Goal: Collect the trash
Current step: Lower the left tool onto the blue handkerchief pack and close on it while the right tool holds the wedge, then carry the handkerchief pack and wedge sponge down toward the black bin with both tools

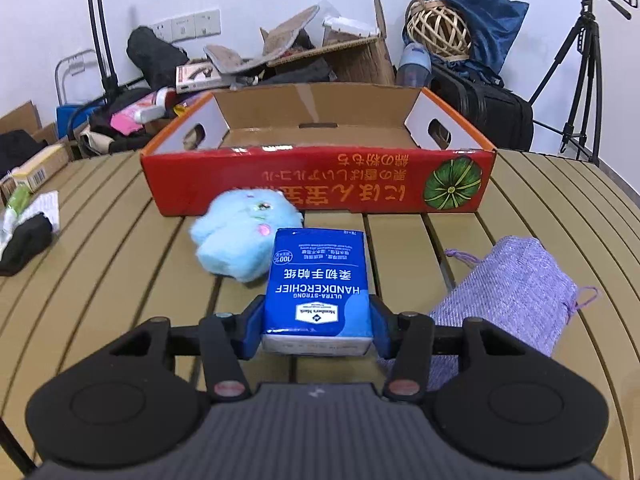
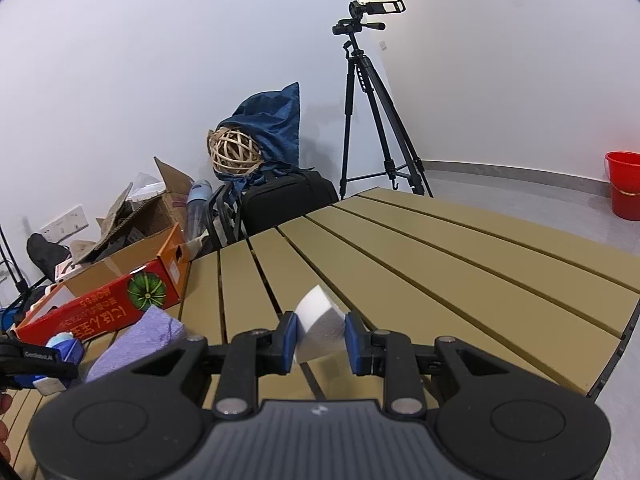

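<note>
A blue handkerchief pack (image 1: 318,286) is clamped between the blue pads of the left tool (image 1: 318,328), gripped at its near end. The pack's long axis is seen to run straight ahead along the fingers, its far end pointed at the red cardboard box (image 1: 320,178), and its printed face is turned upward with the lettering upside down to the camera. The pack is held above the slatted table (image 1: 120,248). Just beyond it, a pale blue plush toy (image 1: 240,236) is seen lying against the box's near wall, and a purple woven pouch (image 1: 516,288) is laid to the right on the slats. The box is open at the top, its long side set across the view.

In the right wrist view, a white foam block (image 2: 320,332) is clamped between the pads of the right tool (image 2: 320,340); it is tilted, one corner pointed up and away. It is held over the table, well apart from the box at far left
</note>
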Demonstrator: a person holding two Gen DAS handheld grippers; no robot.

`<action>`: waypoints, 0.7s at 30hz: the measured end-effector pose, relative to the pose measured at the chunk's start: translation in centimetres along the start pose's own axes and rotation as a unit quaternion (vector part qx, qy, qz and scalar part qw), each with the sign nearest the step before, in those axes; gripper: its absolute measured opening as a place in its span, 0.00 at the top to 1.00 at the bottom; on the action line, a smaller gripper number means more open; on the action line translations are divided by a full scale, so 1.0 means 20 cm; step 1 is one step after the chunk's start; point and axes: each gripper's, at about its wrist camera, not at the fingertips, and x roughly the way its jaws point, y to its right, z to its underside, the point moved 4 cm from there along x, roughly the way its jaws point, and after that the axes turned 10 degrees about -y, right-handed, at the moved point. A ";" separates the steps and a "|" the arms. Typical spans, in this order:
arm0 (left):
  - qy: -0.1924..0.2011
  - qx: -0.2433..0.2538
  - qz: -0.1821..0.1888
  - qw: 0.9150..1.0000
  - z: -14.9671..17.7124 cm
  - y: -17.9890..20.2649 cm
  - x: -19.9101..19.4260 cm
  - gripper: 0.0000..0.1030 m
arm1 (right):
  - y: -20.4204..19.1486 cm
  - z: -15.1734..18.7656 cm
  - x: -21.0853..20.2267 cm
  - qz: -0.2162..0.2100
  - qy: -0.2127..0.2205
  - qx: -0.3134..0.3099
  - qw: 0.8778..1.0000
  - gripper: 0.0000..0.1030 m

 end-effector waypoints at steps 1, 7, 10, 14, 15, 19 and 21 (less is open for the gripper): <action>0.004 0.003 -0.002 1.000 0.01 0.00 -0.02 0.49 | -0.01 0.00 0.00 -0.002 0.000 -0.002 1.000 0.76; 0.014 0.013 -0.002 1.000 0.07 -0.04 -0.12 0.49 | -0.04 0.00 -0.06 -0.015 0.005 -0.012 1.000 0.76; 0.018 0.017 -0.003 1.000 0.10 -0.06 -0.17 0.49 | -0.06 0.01 -0.09 -0.023 0.006 -0.017 1.000 0.76; 0.025 0.021 -0.005 0.999 0.15 -0.09 -0.25 0.49 | -0.09 0.02 -0.13 -0.035 0.006 -0.026 0.999 0.76; 0.026 0.021 -0.004 0.999 0.16 -0.09 -0.27 0.49 | -0.10 0.02 -0.14 -0.038 0.006 -0.029 0.999 0.76; 0.033 0.024 -0.003 0.999 0.22 -0.13 -0.36 0.49 | -0.13 0.04 -0.18 -0.048 0.006 -0.040 0.998 0.76; 0.039 0.026 -0.006 0.999 0.25 -0.14 -0.41 0.49 | -0.14 0.06 -0.21 -0.052 0.006 -0.046 0.998 0.76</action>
